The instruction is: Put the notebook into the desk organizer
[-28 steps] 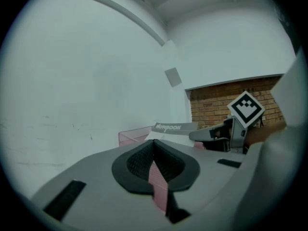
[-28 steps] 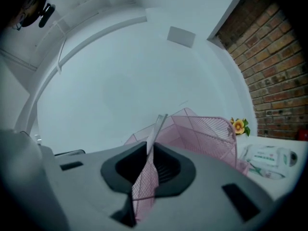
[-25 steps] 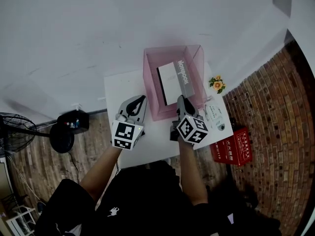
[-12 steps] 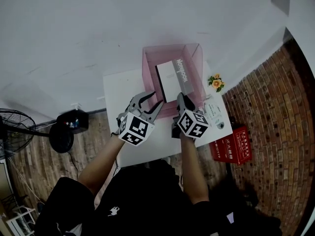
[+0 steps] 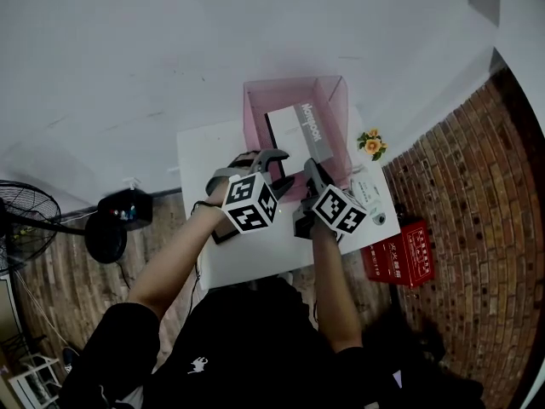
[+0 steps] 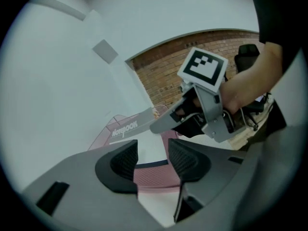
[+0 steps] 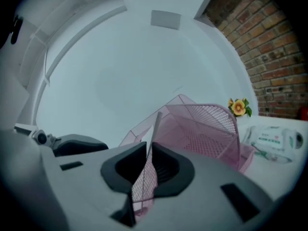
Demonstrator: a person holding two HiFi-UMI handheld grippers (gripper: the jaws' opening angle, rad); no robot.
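**Notebook sitting in the organizer, left jaws opening clear of it**

Head view: the notebook point(image 5: 298, 135) is lying inside the pink organizer point(image 5: 253, 109) on the bench point(image 5: 200, 156), with the left gripper point(image 5: 274, 169) and right gripper point(image 5: 313, 174) at its near wall. Left gripper view: the jaws have just been opening and are standing wide, nothing between the pads, the notebook just beyond. Right gripper view: the jaws are pinching the organizer's mesh wall. The notebook is looking light, stiff and smooth, so its near edge seems the best hold.
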